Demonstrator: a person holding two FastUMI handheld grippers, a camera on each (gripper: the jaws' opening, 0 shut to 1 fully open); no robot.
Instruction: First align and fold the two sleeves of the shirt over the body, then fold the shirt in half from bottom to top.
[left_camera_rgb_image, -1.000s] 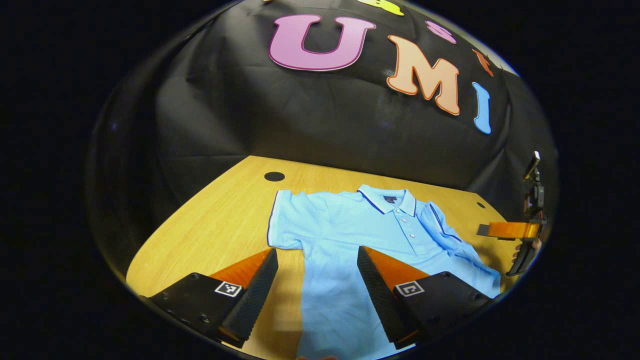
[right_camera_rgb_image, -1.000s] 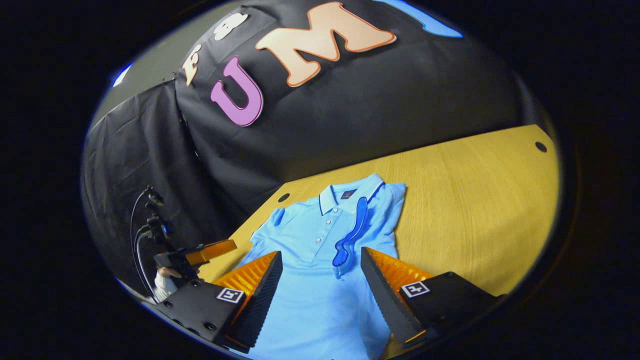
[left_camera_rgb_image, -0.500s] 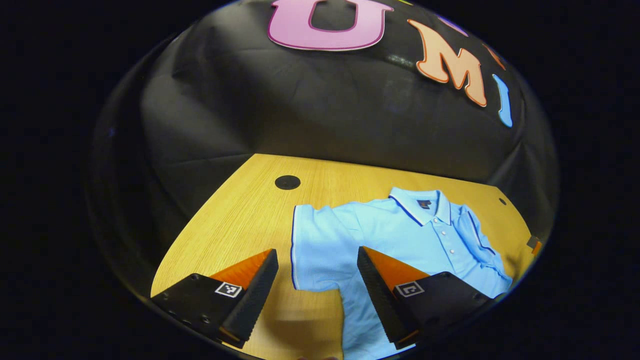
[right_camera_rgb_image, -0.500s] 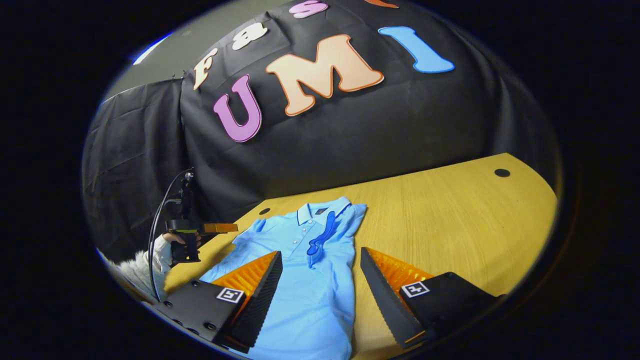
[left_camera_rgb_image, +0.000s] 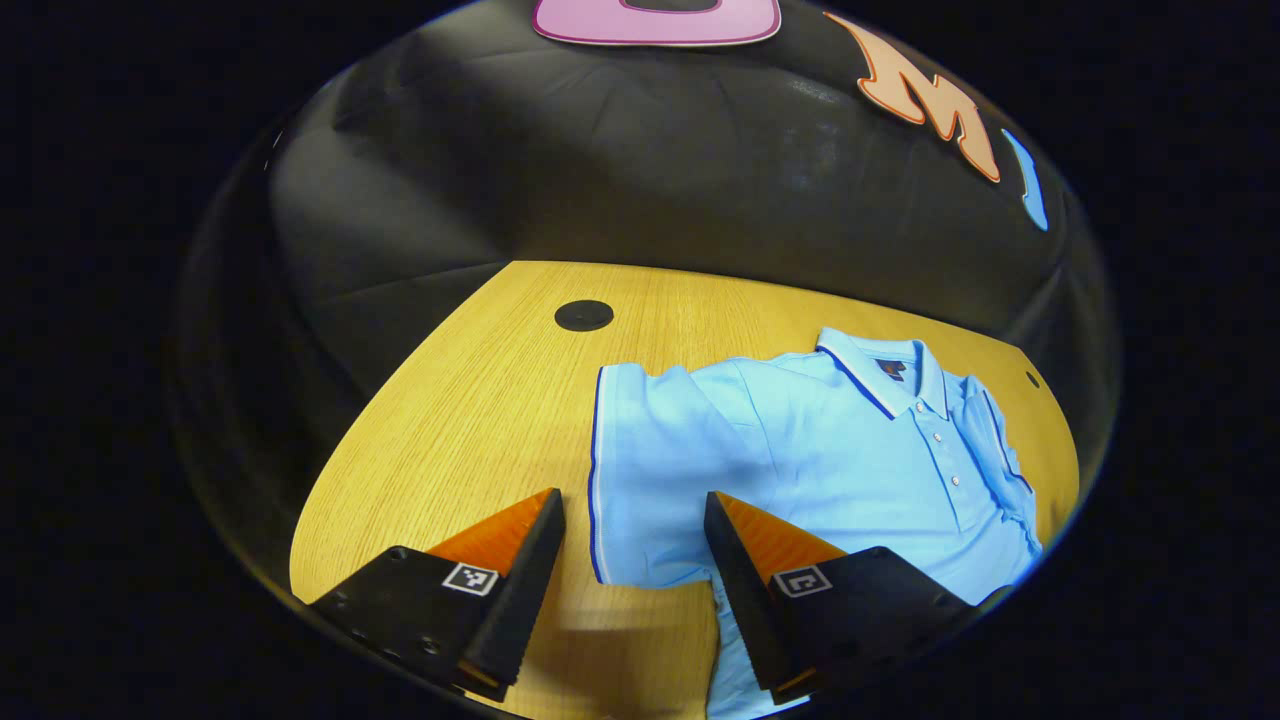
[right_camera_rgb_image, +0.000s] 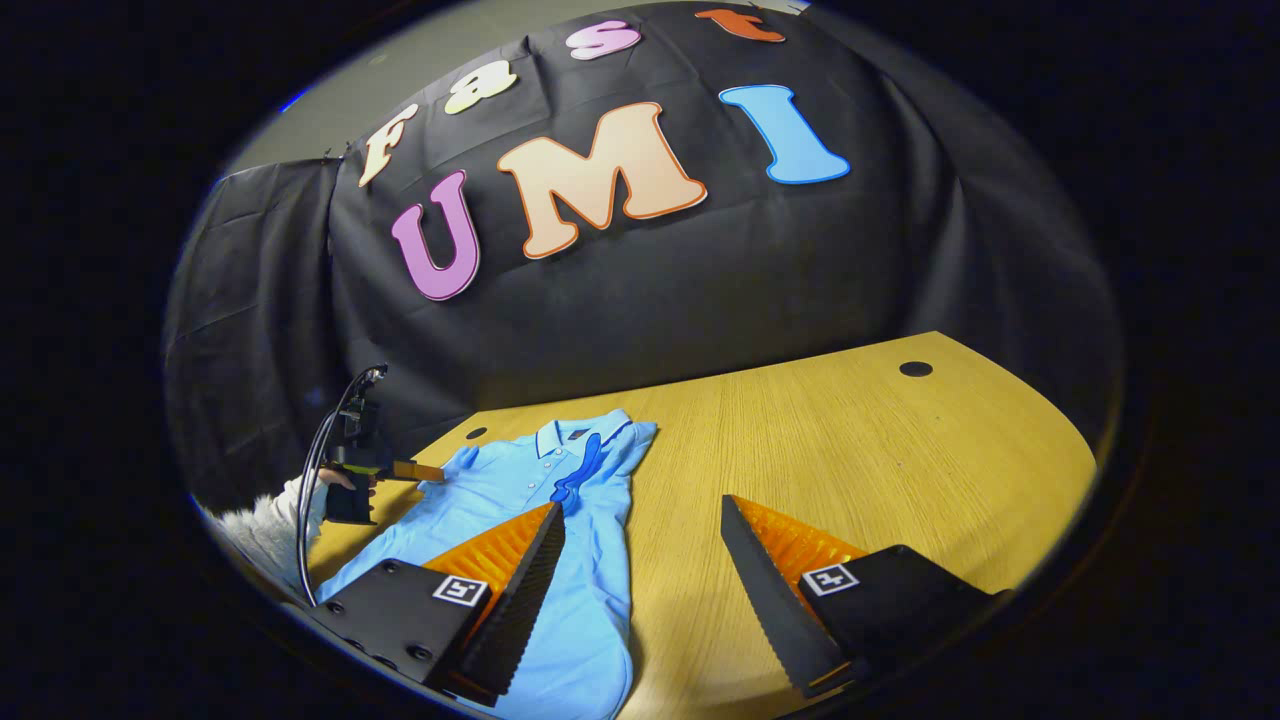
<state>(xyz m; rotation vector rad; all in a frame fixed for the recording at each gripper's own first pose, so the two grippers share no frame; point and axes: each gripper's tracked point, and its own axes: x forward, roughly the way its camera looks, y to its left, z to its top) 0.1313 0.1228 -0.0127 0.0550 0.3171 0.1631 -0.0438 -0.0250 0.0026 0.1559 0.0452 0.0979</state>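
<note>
Light-blue polo shirt (left_camera_rgb_image: 830, 450) lies flat, collar far, on the wooden surface (left_camera_rgb_image: 450, 420). In the left gripper view the left sleeve (left_camera_rgb_image: 650, 480) is spread out sideways, its dark-trimmed cuff edge sitting between the fingers of the left claw (left_camera_rgb_image: 632, 580). Fingers are apart, nothing clamped. Judged: the claw is lined up on that cuff because this sleeve is the one not yet folded over the body.

In the right gripper view the right sleeve (right_camera_rgb_image: 585, 462) already lies over the chest, dark-trimmed edge running down beside the placket. The right claw (right_camera_rgb_image: 640, 590) hangs near the shirt's right side with fingers apart, holding nothing, half over bare wood; probably parked out of the way.

Same view, far left: the other gripper in a hand with a fuzzy white sleeve (right_camera_rgb_image: 262, 535), right at the shirt's left shoulder.

Hard to tell: whether the left fingertips touch cloth or hover. Shirt hem is cut off at the near edge in both views. The folded sleeve looks bunched, so alignment is unclear.
</note>
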